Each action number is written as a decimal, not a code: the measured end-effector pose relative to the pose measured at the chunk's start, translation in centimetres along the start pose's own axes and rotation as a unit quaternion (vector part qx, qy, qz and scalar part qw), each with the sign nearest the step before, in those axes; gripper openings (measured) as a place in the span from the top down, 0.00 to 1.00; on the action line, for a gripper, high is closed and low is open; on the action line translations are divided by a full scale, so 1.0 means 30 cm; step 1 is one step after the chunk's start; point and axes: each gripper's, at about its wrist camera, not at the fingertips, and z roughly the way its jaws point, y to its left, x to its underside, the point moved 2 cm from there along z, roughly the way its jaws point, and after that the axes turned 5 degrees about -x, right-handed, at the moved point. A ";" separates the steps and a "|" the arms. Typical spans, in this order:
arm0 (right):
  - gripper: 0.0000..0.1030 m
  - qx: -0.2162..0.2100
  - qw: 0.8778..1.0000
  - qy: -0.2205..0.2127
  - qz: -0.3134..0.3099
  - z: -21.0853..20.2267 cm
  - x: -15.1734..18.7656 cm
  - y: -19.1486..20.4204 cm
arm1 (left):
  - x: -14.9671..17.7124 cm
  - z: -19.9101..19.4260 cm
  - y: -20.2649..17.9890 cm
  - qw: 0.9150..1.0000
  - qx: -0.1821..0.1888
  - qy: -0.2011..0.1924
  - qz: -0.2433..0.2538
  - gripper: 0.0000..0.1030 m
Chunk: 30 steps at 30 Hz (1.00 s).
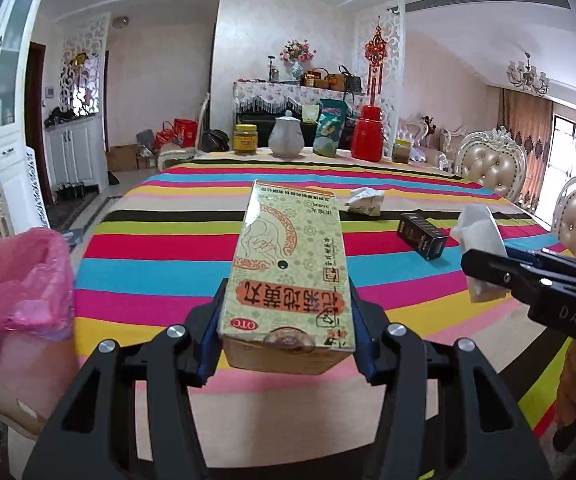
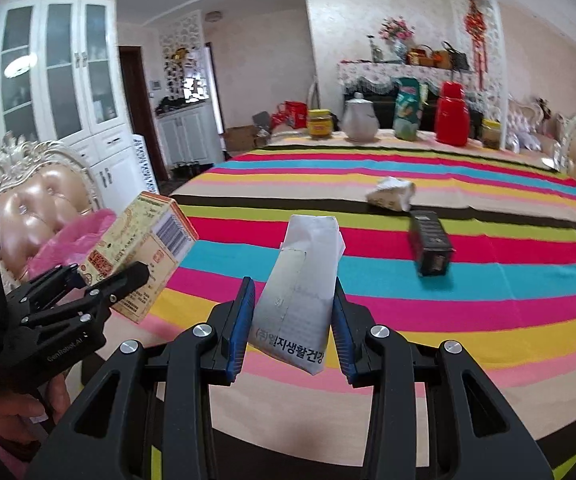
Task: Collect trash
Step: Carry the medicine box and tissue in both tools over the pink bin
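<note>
Clearly two pieces of trash are off the table: a beige medicine carton (image 1: 288, 276) sits clamped between the blue pads of the left gripper (image 1: 286, 332), its far end pointing out over the striped tablecloth (image 1: 160, 272), and a white paper packet (image 2: 299, 292) with black Korean print is pinched upright in the right gripper (image 2: 292, 320), whose jaws stand narrowly apart around it. Just left of the carton, a bin lined with a pink bag (image 1: 20, 276) stands at the table's near corner. Farther out on the cloth lie a small black box (image 2: 429, 246) and, just beyond it, a crumpled white wrapper (image 2: 391, 194). Along the far edge stand a yellow-lidded jar (image 2: 319, 123), a white teapot (image 2: 359, 118) and a red flask (image 2: 452, 114).
</note>
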 end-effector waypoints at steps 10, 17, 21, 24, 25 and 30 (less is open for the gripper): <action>0.64 -0.044 0.998 -0.023 -0.043 0.026 -0.069 0.150 | 0.012 -0.097 0.138 0.999 -0.030 -0.029 -0.004 0.50; 0.64 -0.073 0.995 -0.028 -0.067 0.083 -0.138 0.265 | -0.022 -0.147 0.286 0.997 -0.063 -0.047 -0.018 0.50; 0.64 -0.090 0.992 -0.027 -0.082 0.131 -0.182 0.331 | -0.036 -0.178 0.378 0.994 -0.089 -0.057 -0.026 0.50; 0.64 -0.106 0.989 -0.026 -0.097 0.168 -0.214 0.387 | -0.053 -0.193 0.441 0.992 -0.106 -0.061 -0.037 0.50; 0.64 -0.109 0.989 -0.026 -0.100 0.177 -0.222 0.399 | -0.058 -0.201 0.472 0.991 -0.114 -0.062 -0.042 0.50; 0.64 -0.146 0.980 -0.024 -0.130 0.253 -0.274 0.528 | -0.075 -0.236 0.610 0.985 -0.148 -0.066 -0.062 0.50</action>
